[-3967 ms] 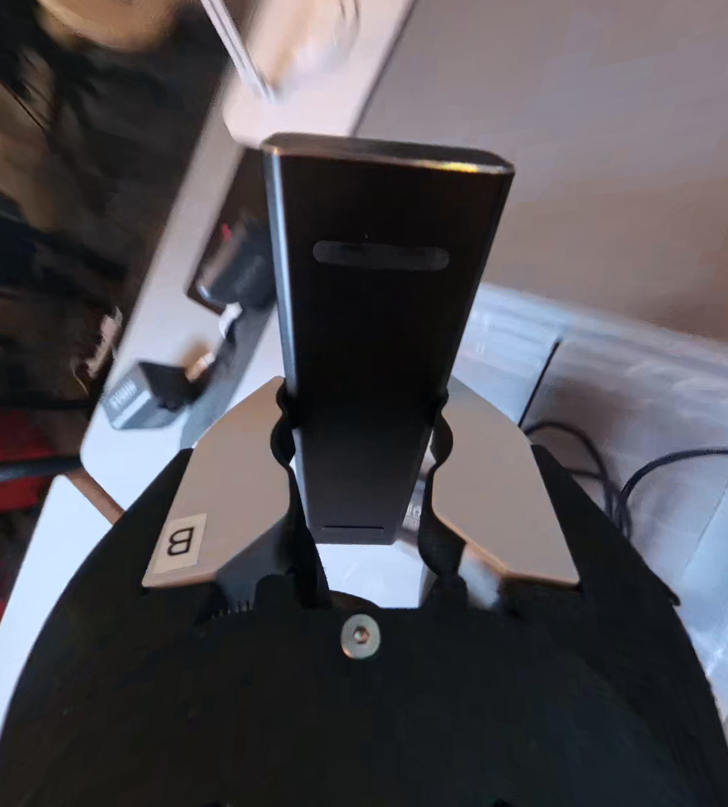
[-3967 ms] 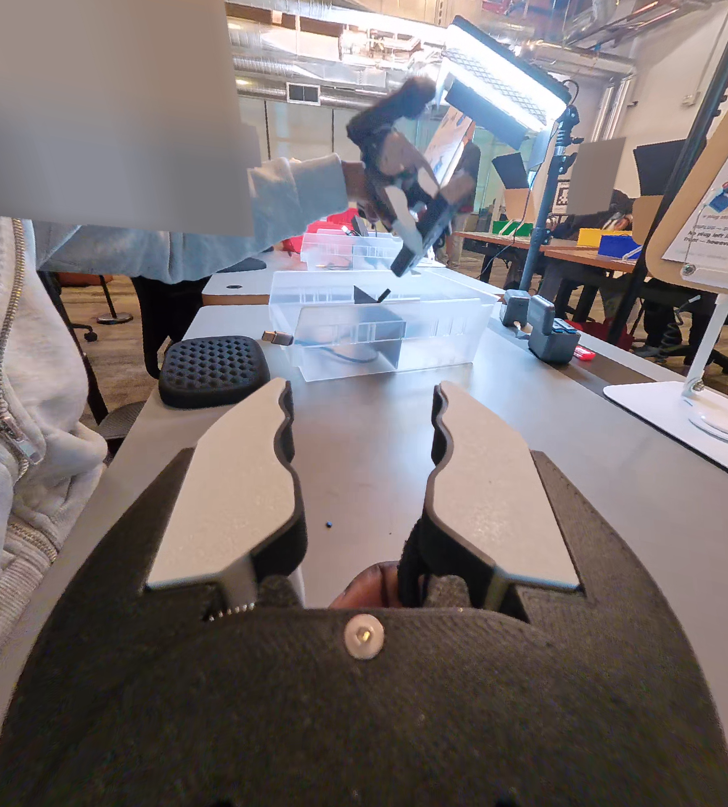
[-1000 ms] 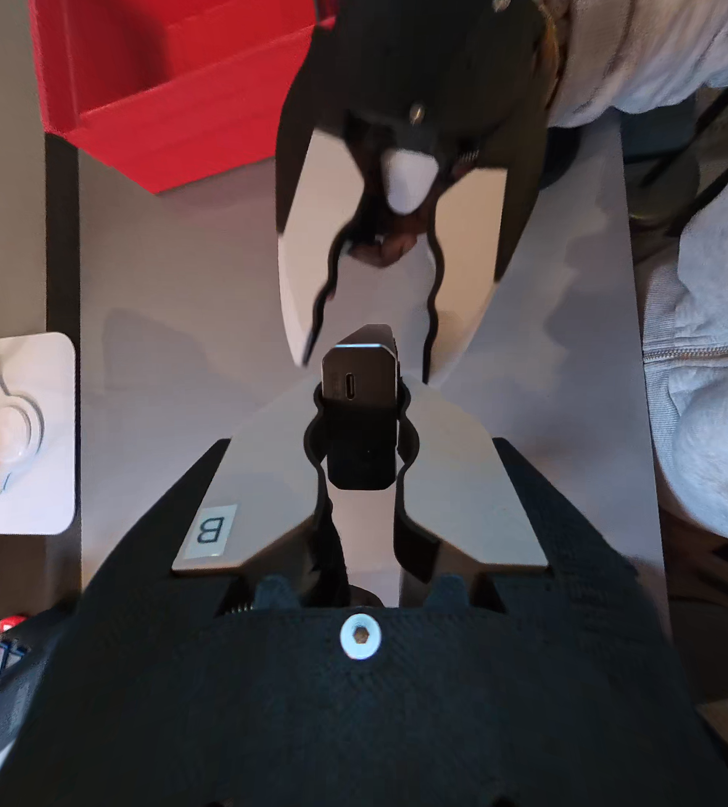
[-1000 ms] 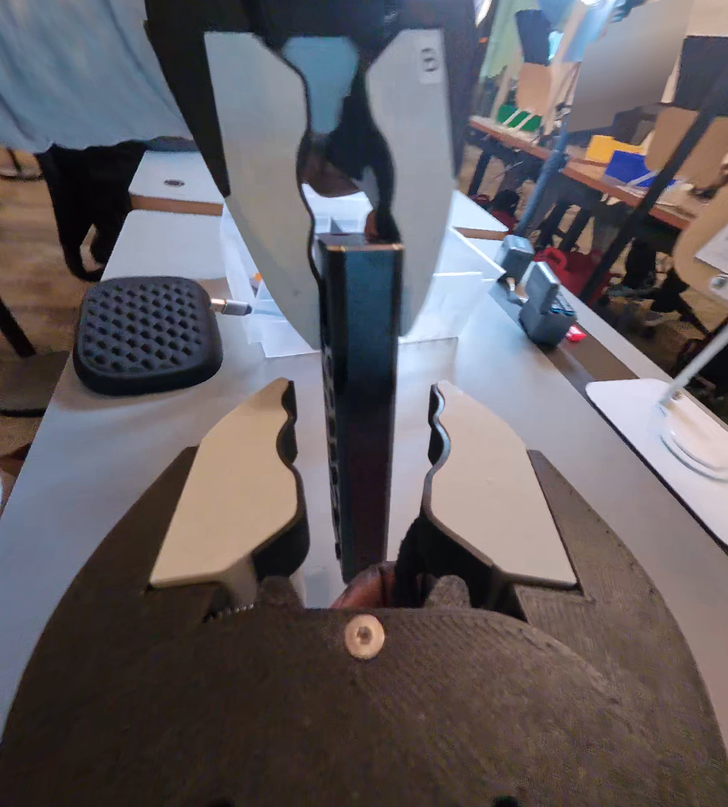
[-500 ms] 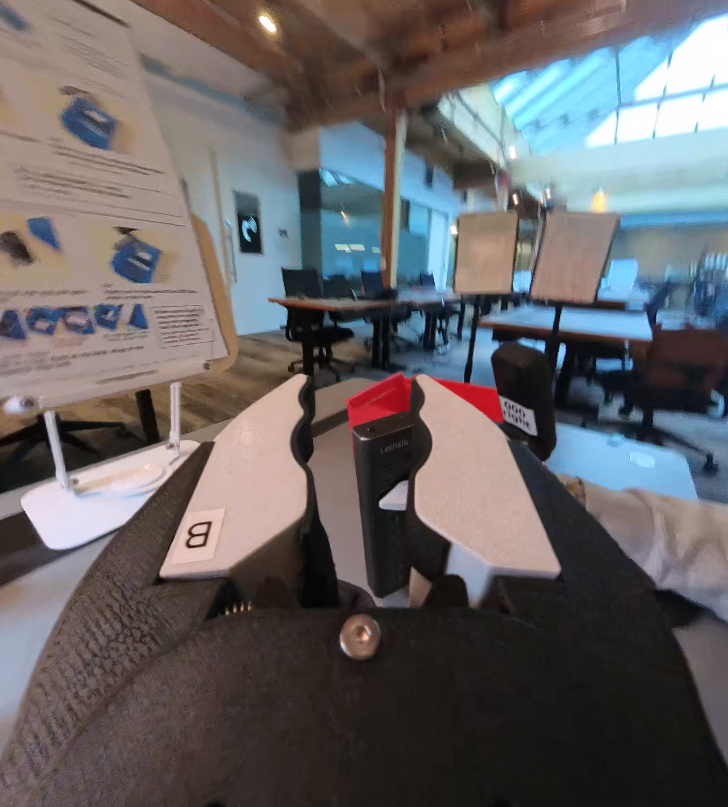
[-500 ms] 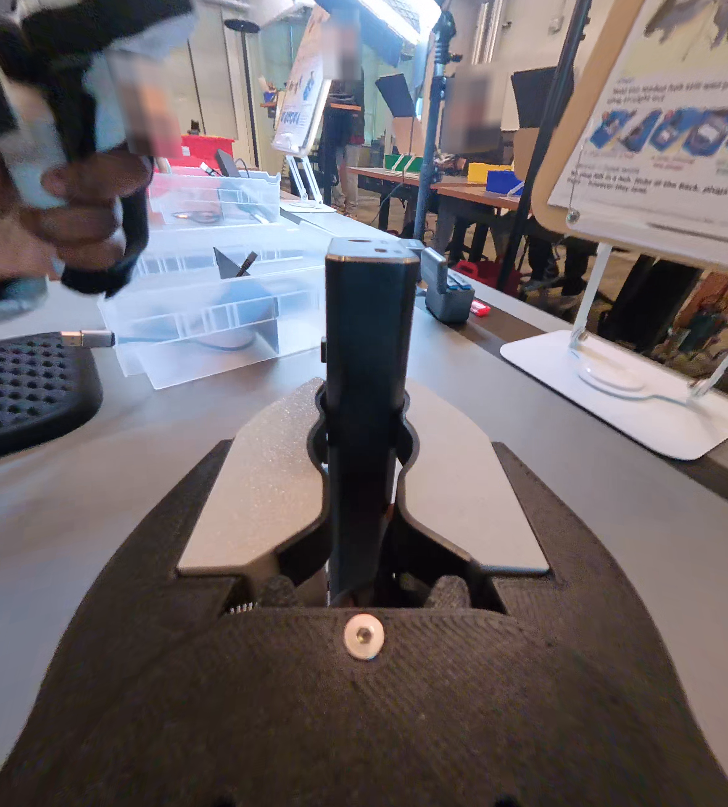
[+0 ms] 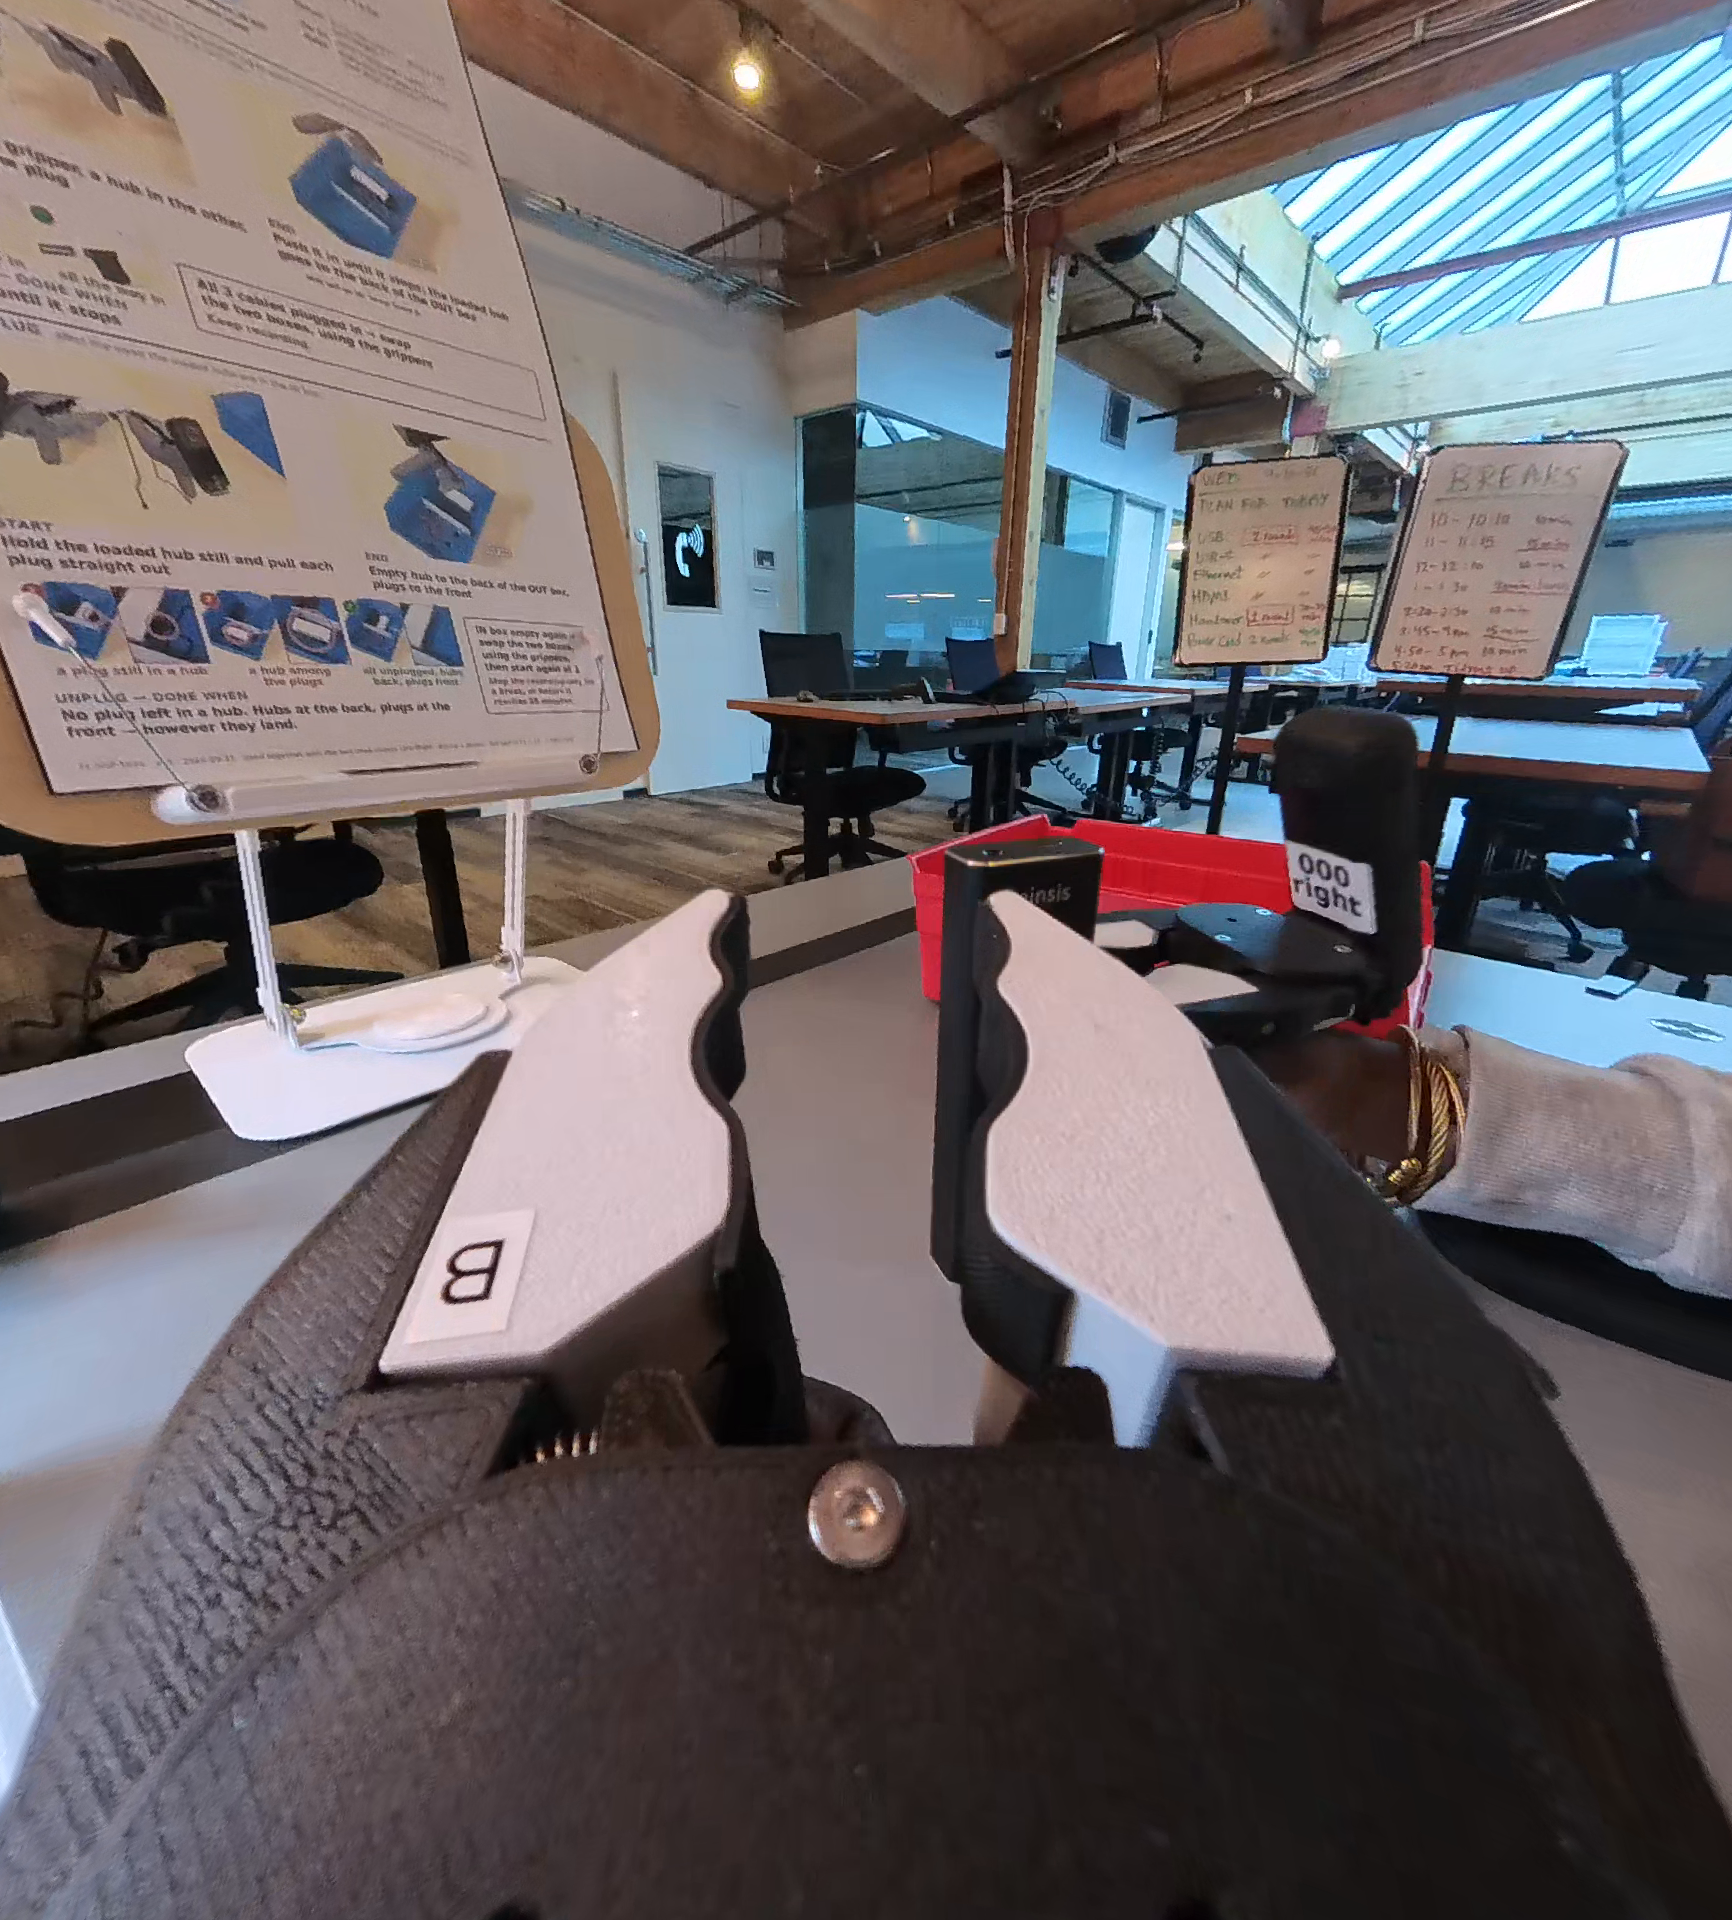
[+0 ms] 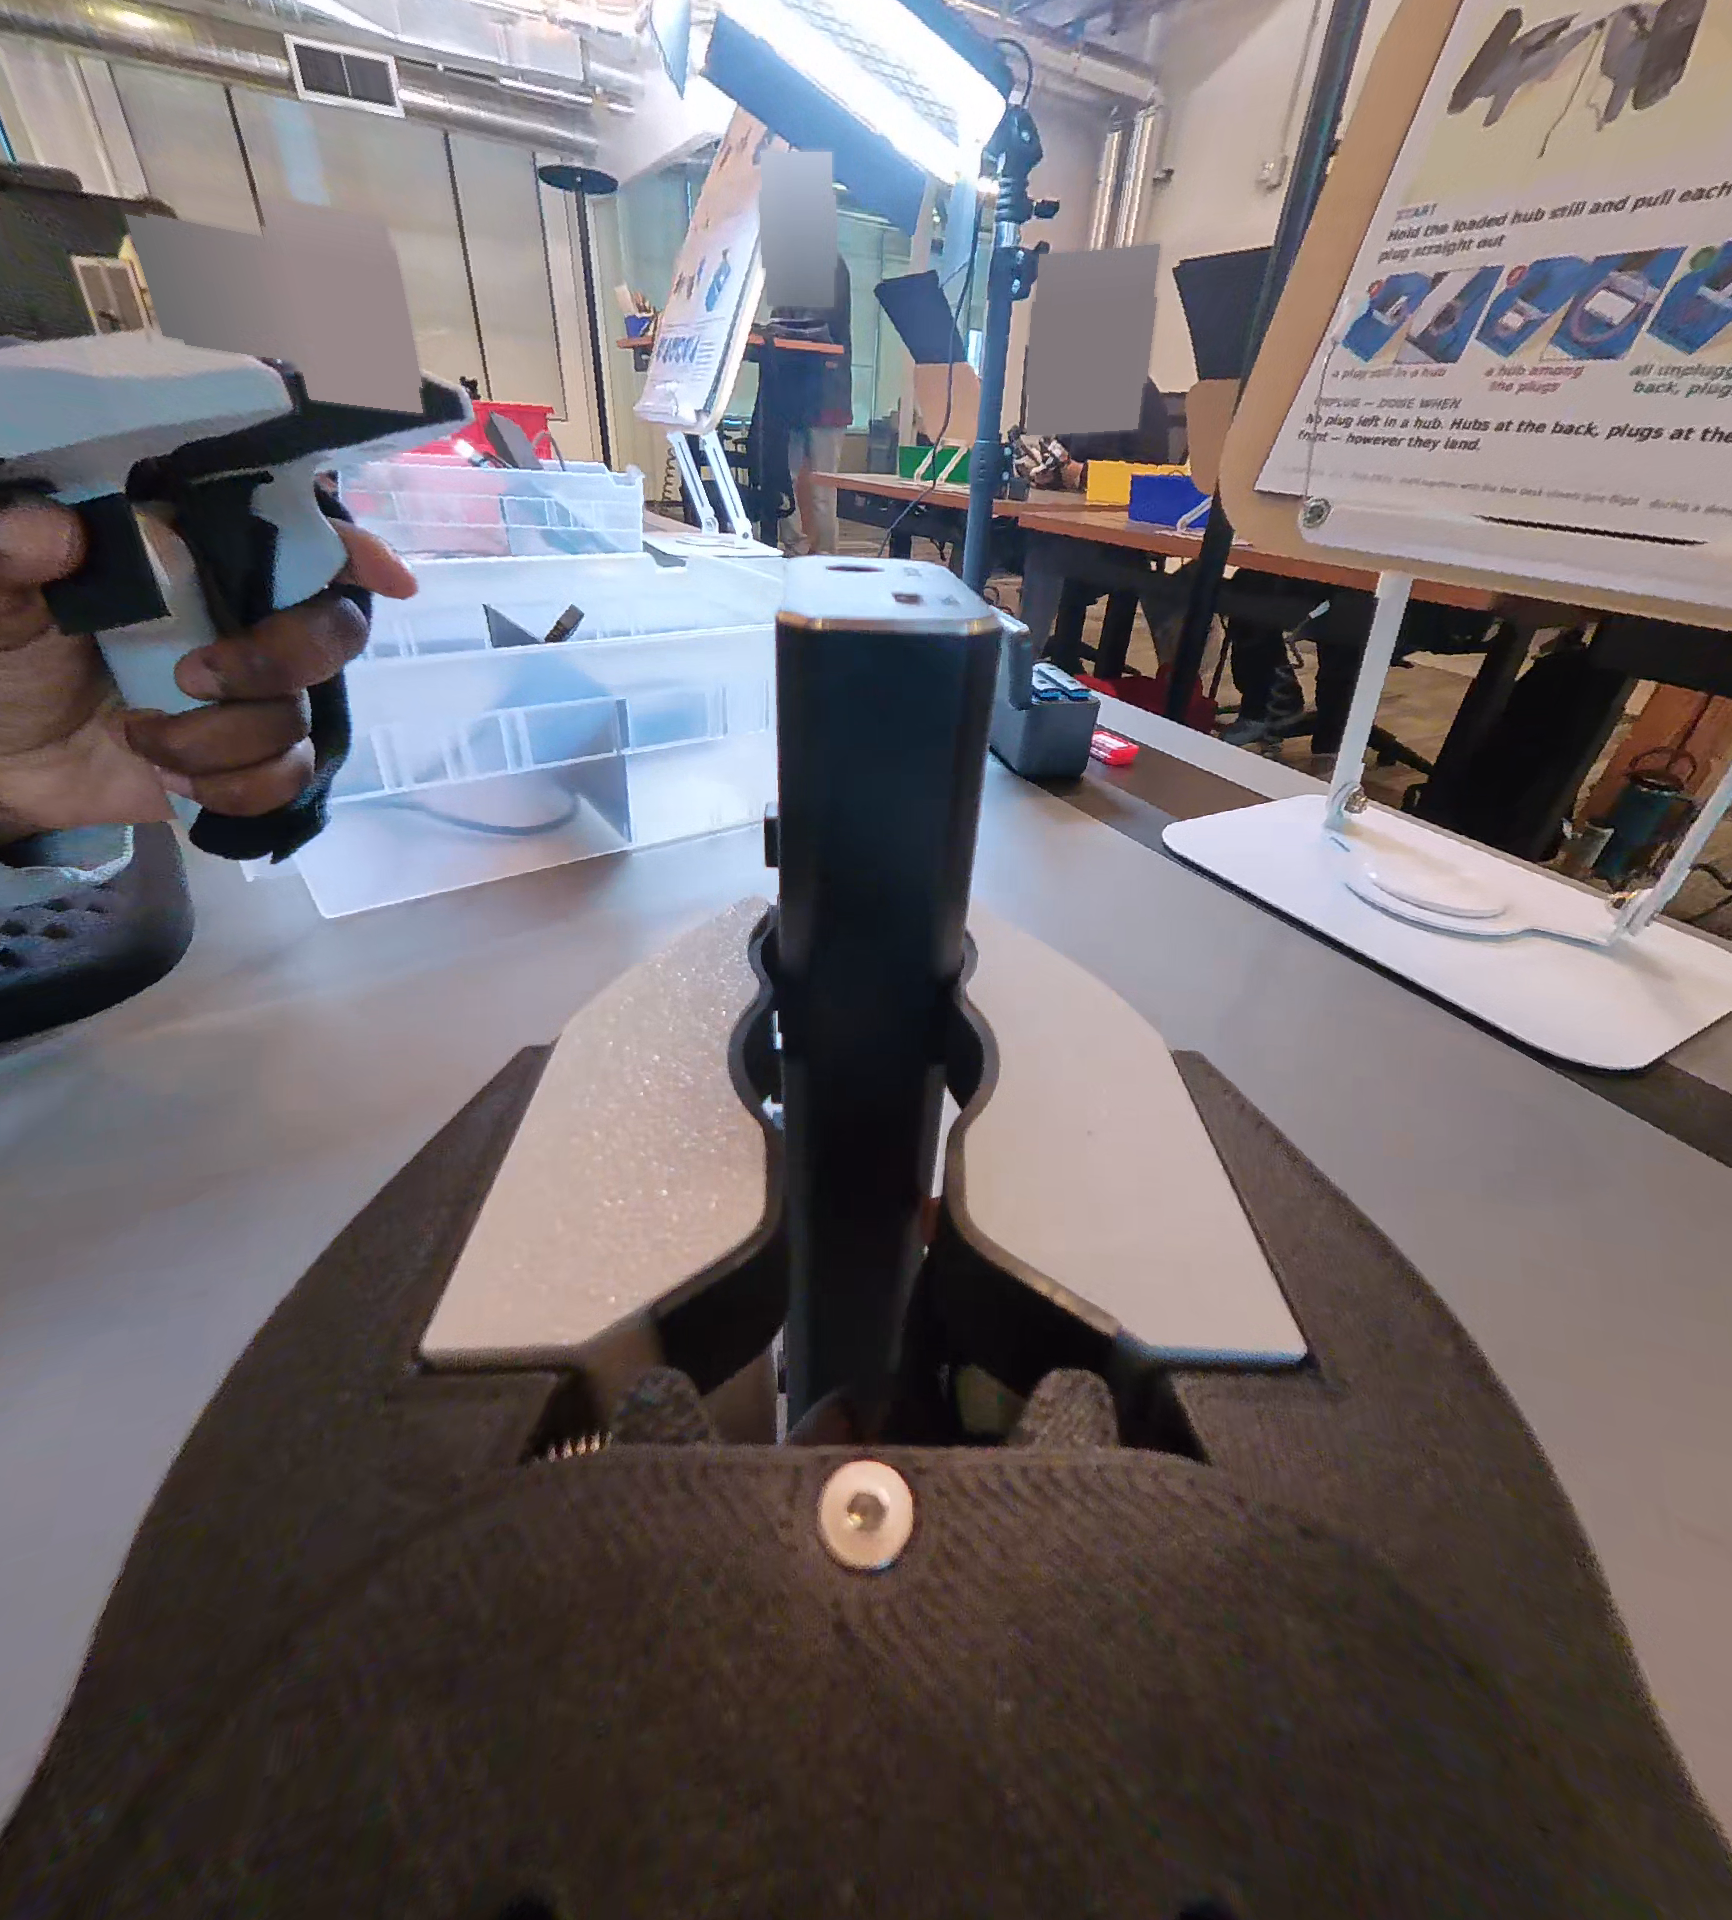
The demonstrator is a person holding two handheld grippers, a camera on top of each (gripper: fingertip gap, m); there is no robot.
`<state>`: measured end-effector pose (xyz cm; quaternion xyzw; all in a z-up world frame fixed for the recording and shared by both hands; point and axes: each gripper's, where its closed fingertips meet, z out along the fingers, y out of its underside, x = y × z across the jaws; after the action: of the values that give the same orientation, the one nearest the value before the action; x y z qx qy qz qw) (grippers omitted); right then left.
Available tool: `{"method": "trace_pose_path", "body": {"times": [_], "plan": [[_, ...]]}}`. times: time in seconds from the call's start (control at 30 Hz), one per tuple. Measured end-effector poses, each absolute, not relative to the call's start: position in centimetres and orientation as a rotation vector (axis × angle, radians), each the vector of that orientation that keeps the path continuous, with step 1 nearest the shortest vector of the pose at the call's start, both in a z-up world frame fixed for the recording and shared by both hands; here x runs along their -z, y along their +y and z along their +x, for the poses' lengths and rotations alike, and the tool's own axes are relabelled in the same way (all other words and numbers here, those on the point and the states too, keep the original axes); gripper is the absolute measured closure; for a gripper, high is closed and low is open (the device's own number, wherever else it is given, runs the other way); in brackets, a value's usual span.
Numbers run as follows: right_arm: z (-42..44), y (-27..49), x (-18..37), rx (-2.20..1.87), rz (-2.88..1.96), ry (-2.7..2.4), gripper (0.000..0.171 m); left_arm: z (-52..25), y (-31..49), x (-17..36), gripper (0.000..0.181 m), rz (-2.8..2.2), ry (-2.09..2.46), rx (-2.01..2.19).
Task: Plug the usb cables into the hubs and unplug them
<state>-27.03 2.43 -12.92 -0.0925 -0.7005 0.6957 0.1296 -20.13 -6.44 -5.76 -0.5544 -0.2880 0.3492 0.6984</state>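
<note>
A black USB hub point(image 8: 877, 831) stands upright between the fingers of my right gripper point(image 8: 867, 935), which is shut on it above the grey table point(image 8: 322, 1091). In the left wrist view the same hub point(image 7: 1023, 894) shows partly behind my right finger, with the right gripper point(image 7: 1288, 956) holding it from the far side. My left gripper point(image 7: 857, 935) is open and empty, its jaws wide apart. In the right wrist view the left gripper point(image 8: 155, 457) is held in a hand at the left. A dark cable point(image 8: 488, 816) lies in a clear bin point(image 8: 529, 707).
An instruction board on a white stand point(image 8: 1464, 914) is at the right; it also shows in the left wrist view point(image 7: 353, 1029). A red bin point(image 7: 1205, 873) sits behind the hub. A black perforated pad point(image 8: 31, 956) lies at the left. A small grey device point(image 8: 1049, 717) stands beyond the hub. About 15 cm separates my left fingertips from my right.
The hub passed from my left gripper to my right, which closed on it. My left gripper opened and drew away to the side.
</note>
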Motion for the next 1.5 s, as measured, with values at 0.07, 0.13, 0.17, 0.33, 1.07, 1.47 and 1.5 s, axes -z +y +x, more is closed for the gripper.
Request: {"method": "trace_pose_path", "body": {"times": [0.07,0.13,0.17,0.33,1.07,1.47,1.5], "plan": [[-27.2,2.5,12.9,-2.019,-0.279,-2.035,0.142,-20.1,-6.1,6.2,0.136,-1.250,-0.635,-0.746],[-27.1,2.7,12.6,-2.046,-0.279,-2.022,0.132,-19.9,-5.7,6.5,0.127,-1.266,-0.627,-0.693],[-27.0,2.8,12.0,-2.086,-0.281,-2.004,0.117,-19.8,-5.4,6.7,0.124,-1.276,-0.630,-0.665],[-27.4,4.7,8.7,-2.261,-0.358,-1.823,0.066,-19.4,-4.2,7.3,0.114,-1.322,-0.596,-0.610],[-29.2,9.8,3.6,-2.334,-0.457,-1.304,0.040,-18.3,-26.8,12.1,0.130,-1.439,-1.512,-0.896],[-29.5,10.4,3.5,-2.369,-0.496,-1.269,0.045,-20.0,-27.5,19.2,0.169,-1.853,-1.678,-0.752],[-29.4,10.3,3.5,-2.368,-0.495,-1.271,0.046,-20.0,-27.6,18.8,0.171,-1.843,-1.669,-0.783]]}}
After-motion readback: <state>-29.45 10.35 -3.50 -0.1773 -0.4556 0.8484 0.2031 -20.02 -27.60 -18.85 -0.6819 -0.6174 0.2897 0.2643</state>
